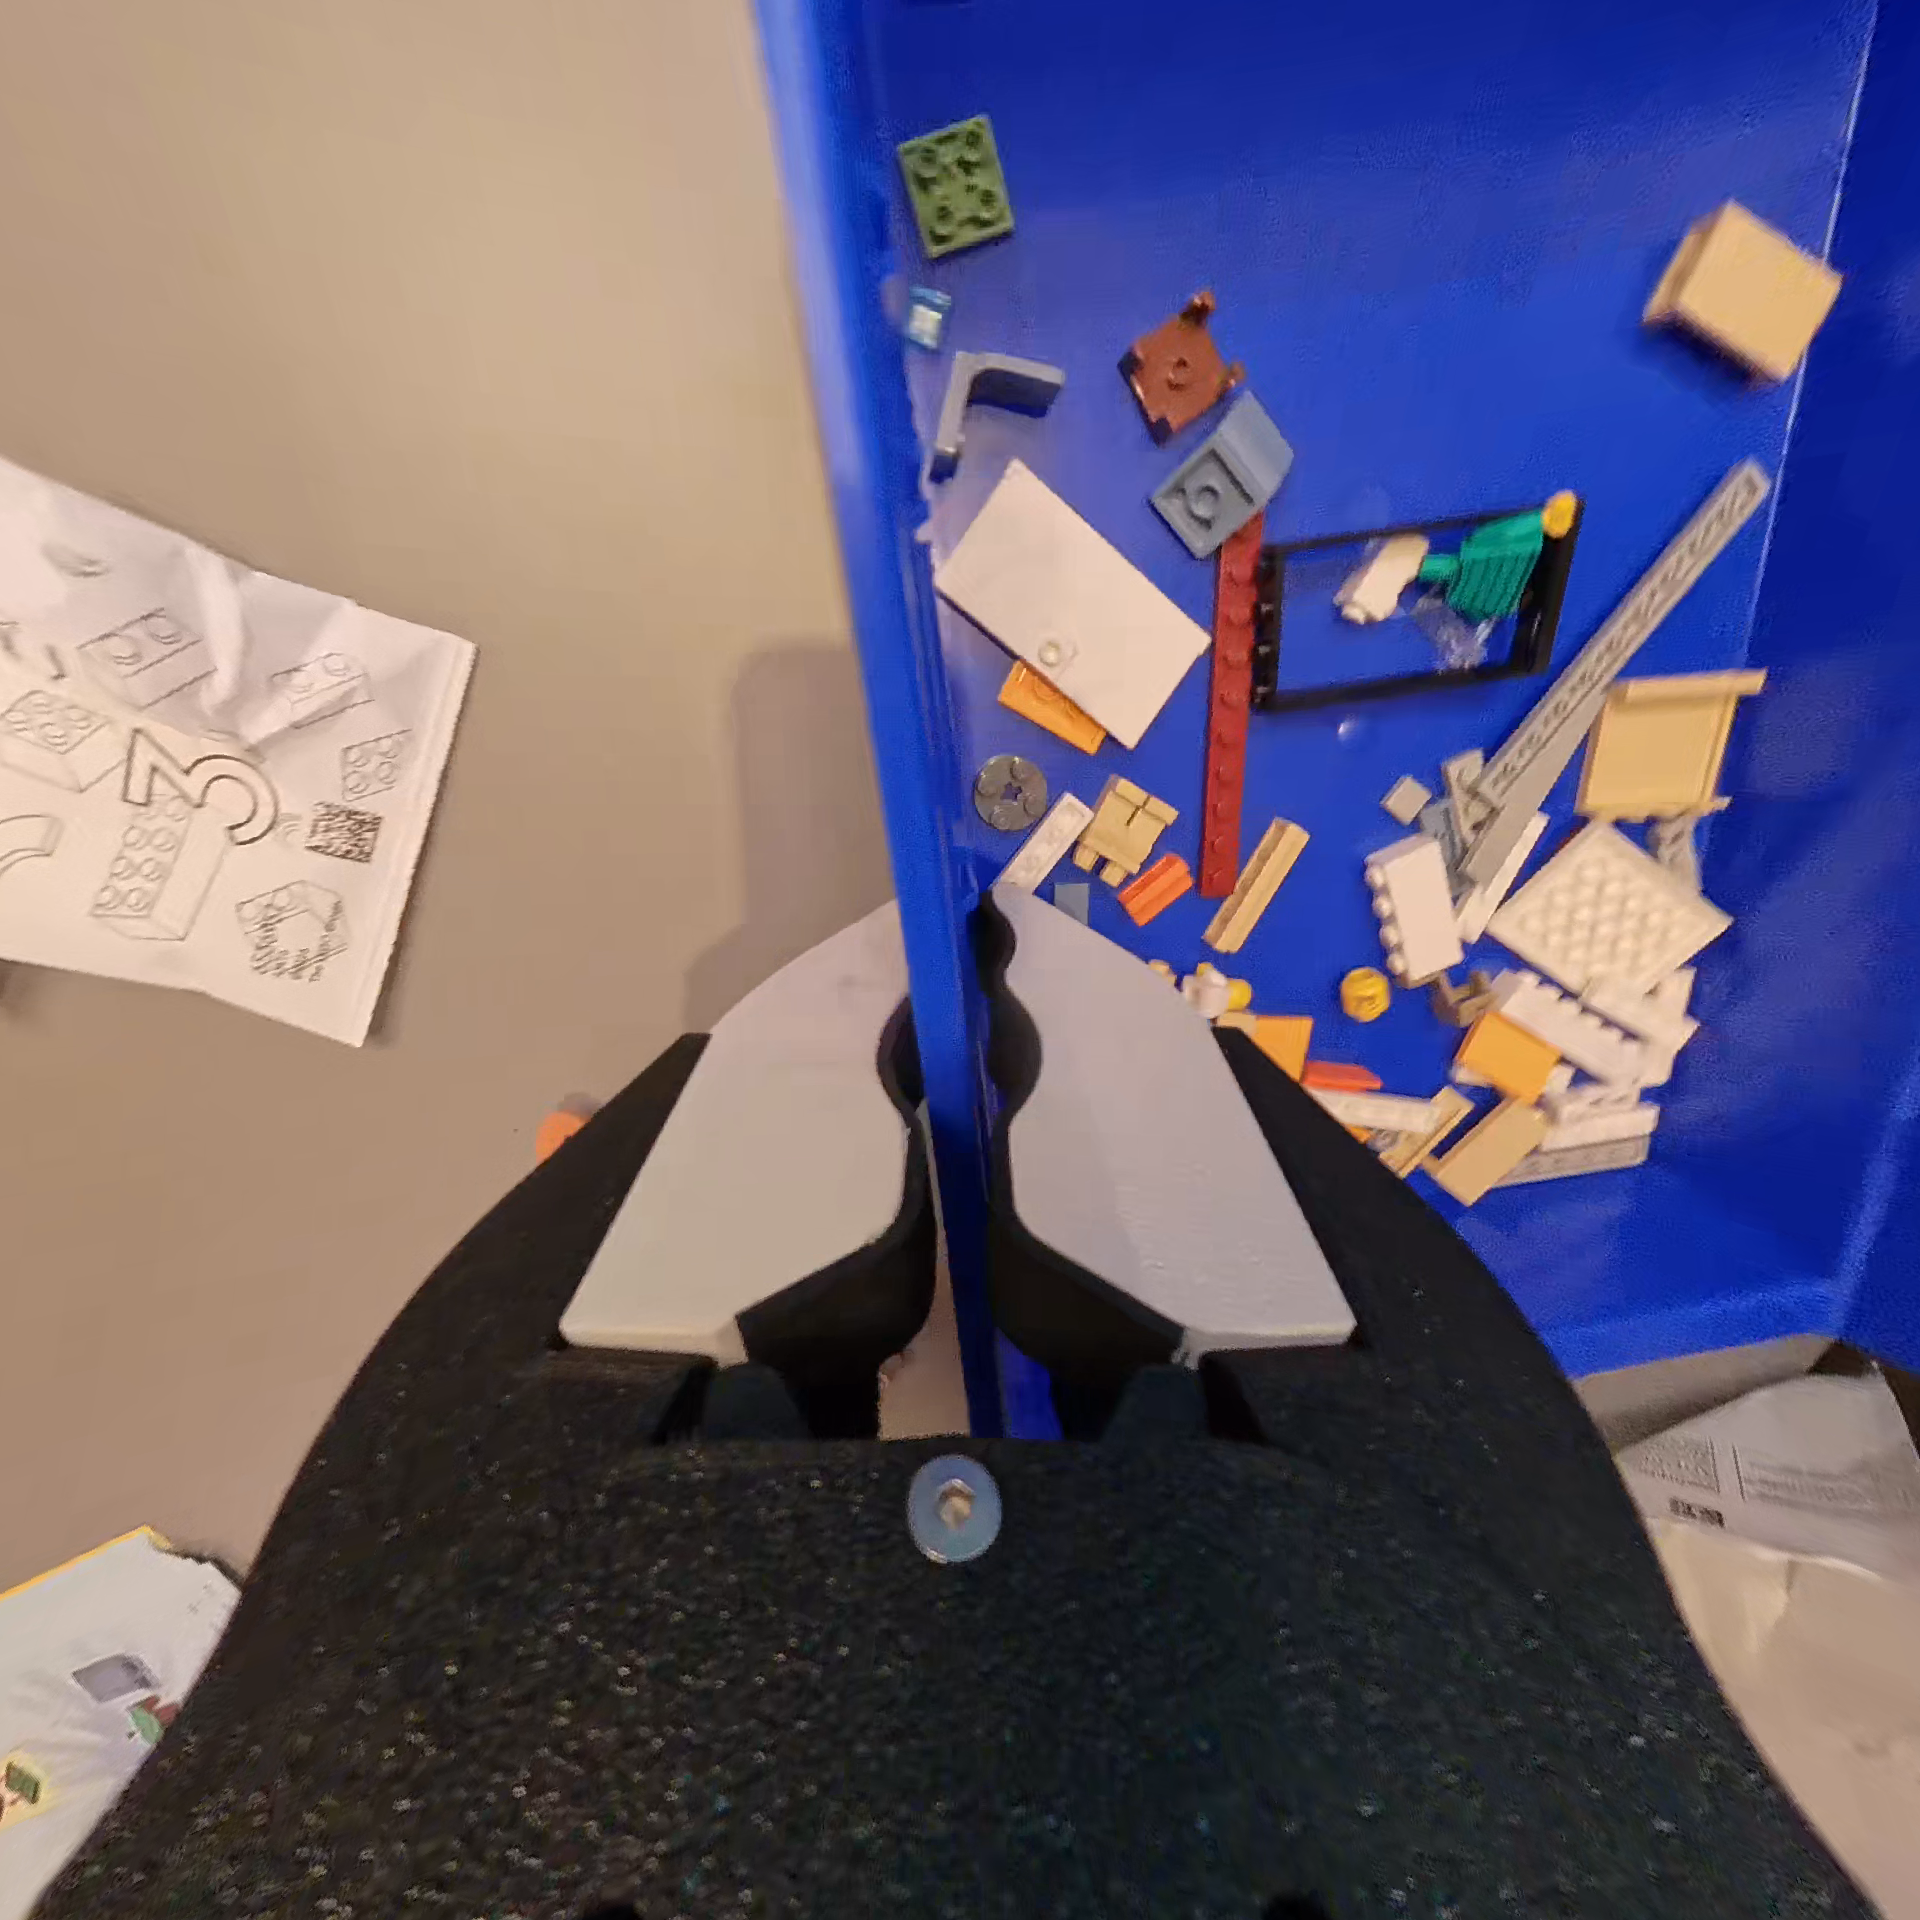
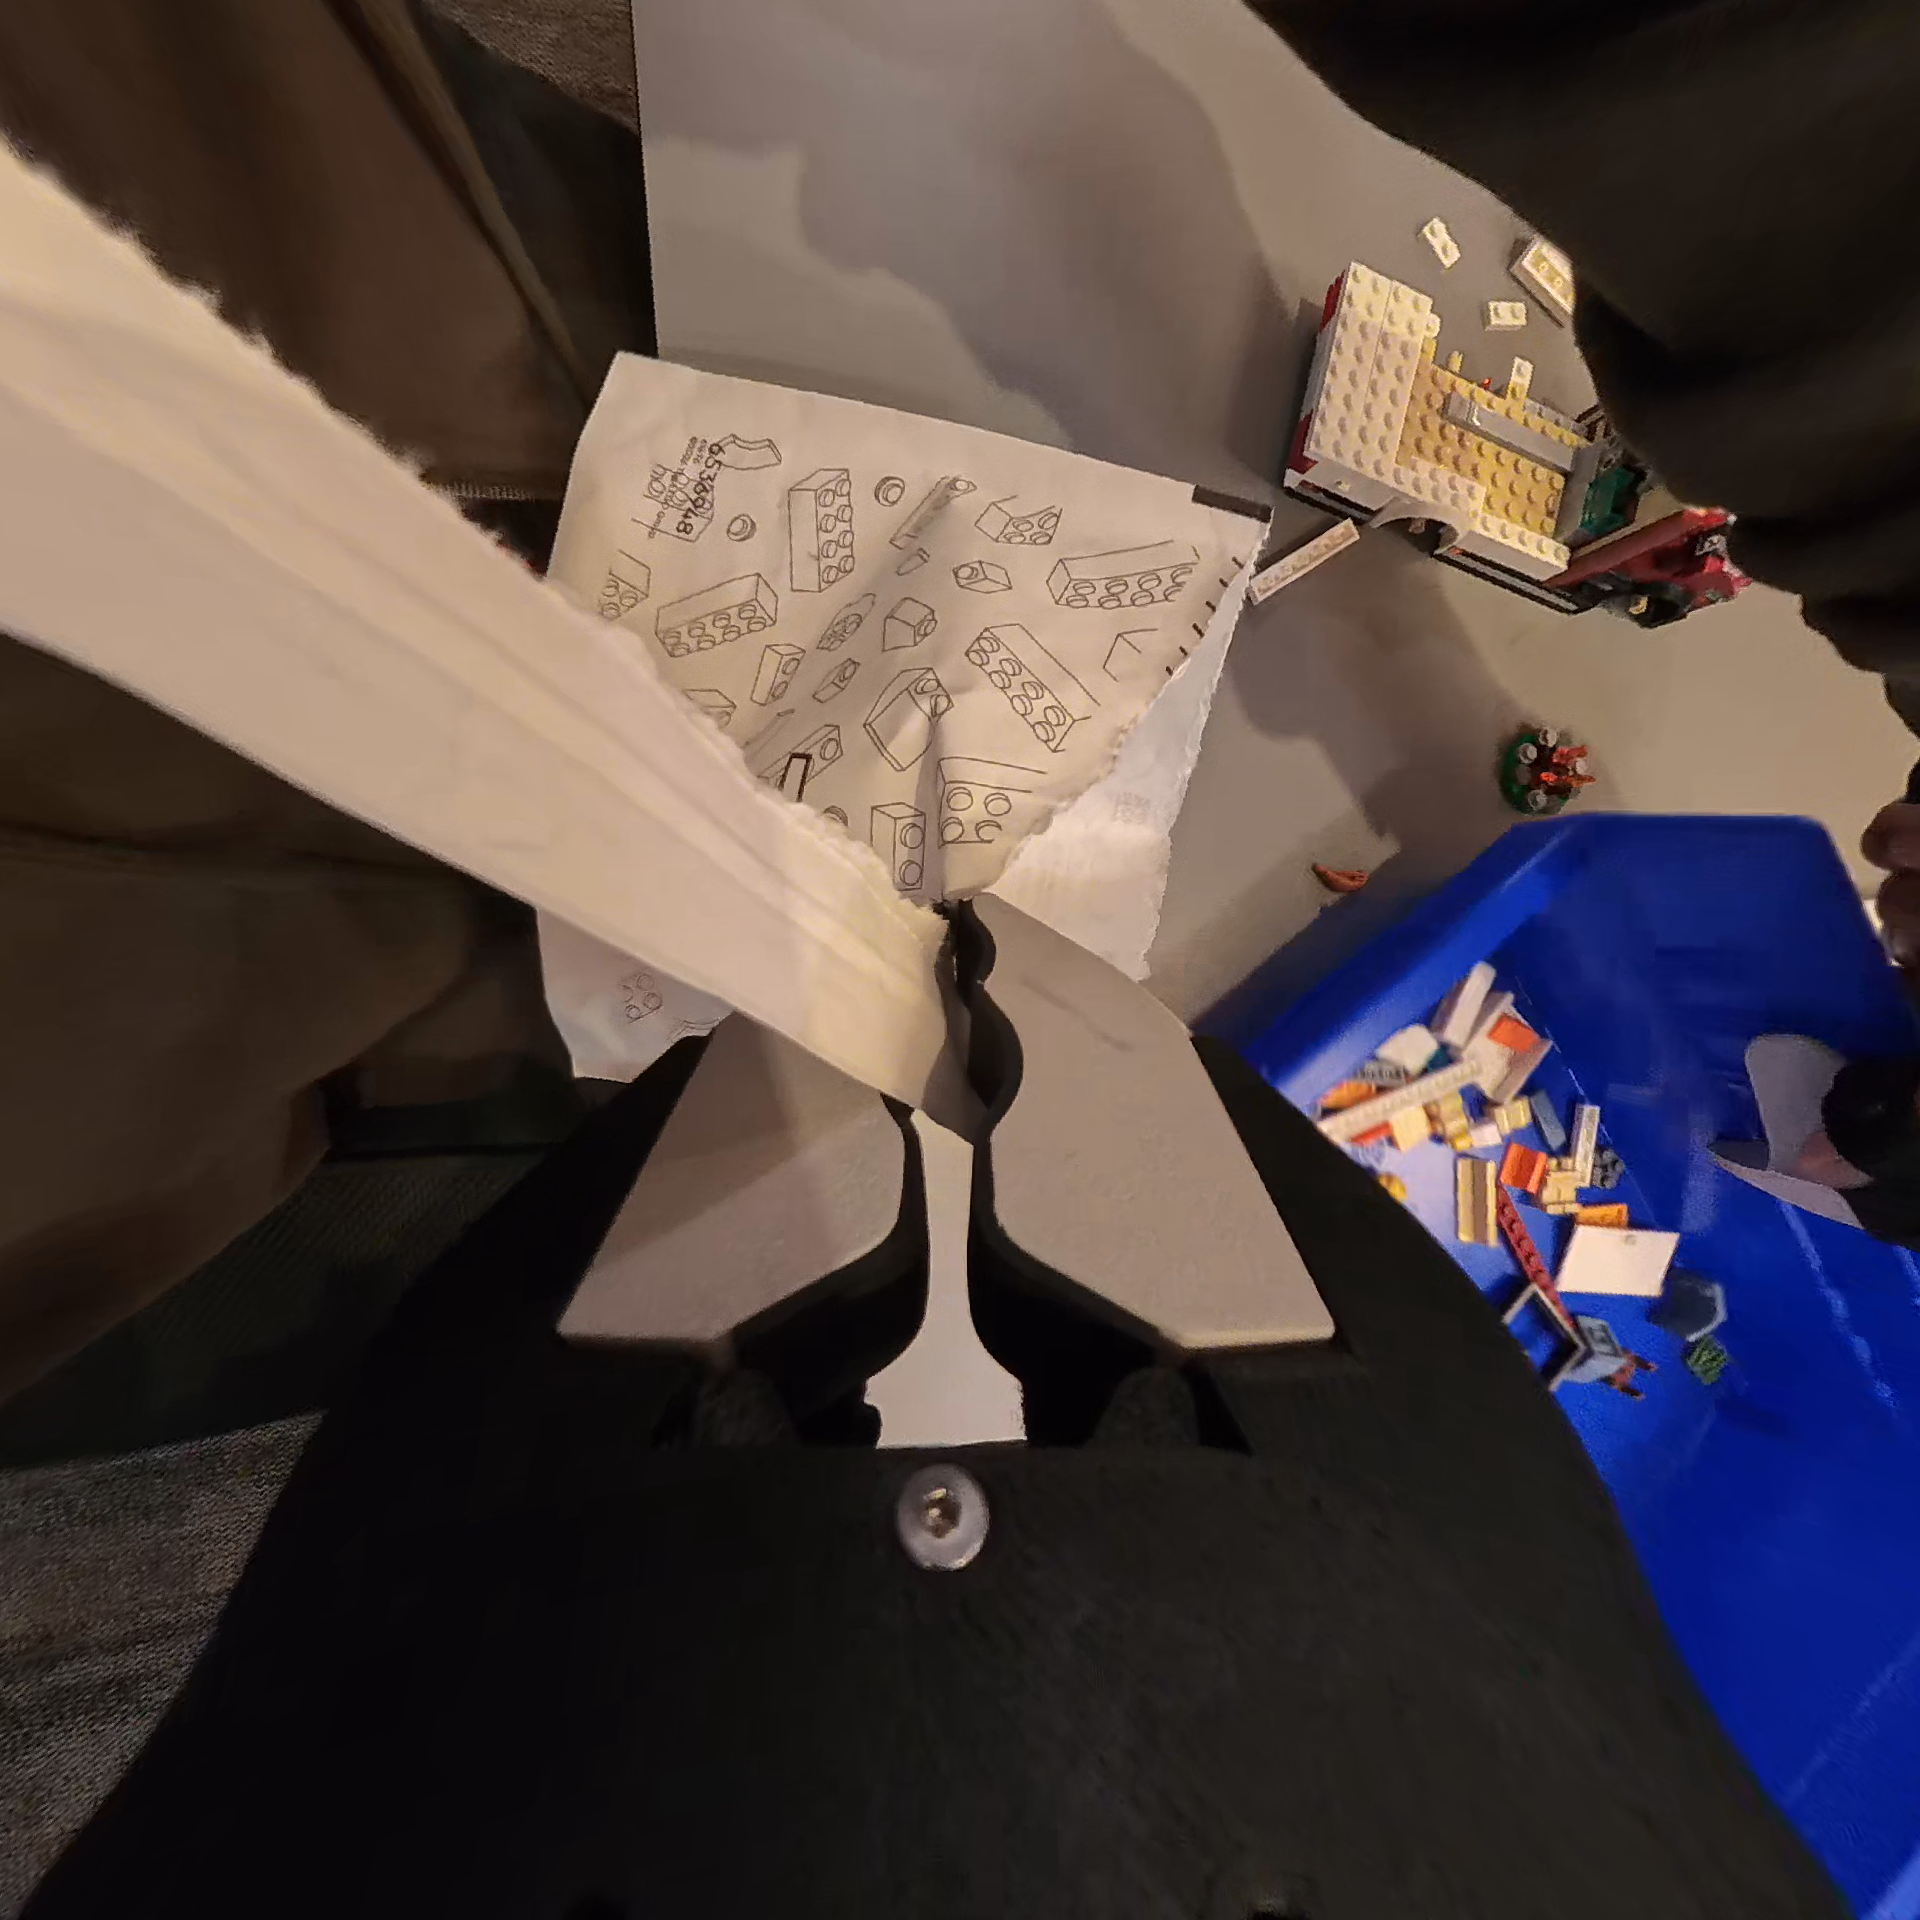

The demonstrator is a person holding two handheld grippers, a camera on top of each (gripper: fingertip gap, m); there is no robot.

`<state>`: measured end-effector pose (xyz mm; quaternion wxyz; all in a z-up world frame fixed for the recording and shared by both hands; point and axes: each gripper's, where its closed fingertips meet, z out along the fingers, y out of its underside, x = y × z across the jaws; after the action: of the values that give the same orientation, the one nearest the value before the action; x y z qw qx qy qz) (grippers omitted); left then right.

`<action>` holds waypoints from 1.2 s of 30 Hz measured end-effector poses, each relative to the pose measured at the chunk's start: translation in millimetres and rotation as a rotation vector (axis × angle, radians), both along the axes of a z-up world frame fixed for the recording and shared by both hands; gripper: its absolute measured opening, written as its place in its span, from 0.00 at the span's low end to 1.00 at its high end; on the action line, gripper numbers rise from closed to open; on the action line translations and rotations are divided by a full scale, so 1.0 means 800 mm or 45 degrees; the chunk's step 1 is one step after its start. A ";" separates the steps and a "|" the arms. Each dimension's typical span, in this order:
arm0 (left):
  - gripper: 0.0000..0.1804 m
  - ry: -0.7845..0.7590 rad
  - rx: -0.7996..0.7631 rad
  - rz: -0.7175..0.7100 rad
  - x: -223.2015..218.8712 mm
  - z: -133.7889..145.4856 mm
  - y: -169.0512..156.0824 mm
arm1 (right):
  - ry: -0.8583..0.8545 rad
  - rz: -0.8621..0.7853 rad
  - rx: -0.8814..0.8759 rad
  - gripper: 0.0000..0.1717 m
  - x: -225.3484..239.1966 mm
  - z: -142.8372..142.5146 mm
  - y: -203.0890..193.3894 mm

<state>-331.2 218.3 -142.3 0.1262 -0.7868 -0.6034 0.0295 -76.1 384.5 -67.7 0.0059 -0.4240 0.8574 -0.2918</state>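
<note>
My left gripper point(image 1: 956, 914) is shut on the left wall point(image 1: 883, 623) of a blue bin, one finger outside it and one inside. The bin holds several loose building bricks point(image 1: 1455, 883) in white, tan, orange and grey. The bin also shows in the right wrist view point(image 2: 1662, 935), with the left gripper's fingers point(image 2: 1787, 1081) at its far wall. My right gripper point(image 2: 961, 920) is shut on a torn white paper bag point(image 2: 883, 623) printed with brick drawings. It holds the bag above the table, and a cream strip point(image 2: 416, 644) of the bag stretches away to the upper left.
Another printed paper bag point(image 1: 208, 748) lies on the beige table left of the bin. A booklet point(image 1: 83, 1683) lies at the lower left and crumpled paper point(image 1: 1766, 1507) at the lower right. A partly built brick model point(image 2: 1455, 447) and a small green round piece point(image 2: 1543, 769) stand beyond the bin. Tip to tip, the grippers are about 30 centimetres apart. The left tips stand about 15 centimetres off the small green round piece point(image 2: 1543, 769).
</note>
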 end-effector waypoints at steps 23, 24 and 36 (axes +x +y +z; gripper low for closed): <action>0.02 0.385 0.076 0.002 0.028 0.156 -0.038 | -0.049 -0.018 0.002 0.00 -0.001 0.002 -0.007; 0.02 0.400 0.074 0.007 0.033 0.162 -0.042 | -0.046 -0.024 -0.003 0.00 -0.002 0.001 -0.008; 0.02 0.602 -0.100 0.008 0.102 0.216 -0.049 | -0.073 -0.062 -0.048 0.00 0.001 -0.008 -0.035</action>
<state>-249.9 178.9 30.7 0.2334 -0.7605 -0.5578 0.2368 -75.3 356.8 -74.1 0.0154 -0.3943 0.8614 -0.3198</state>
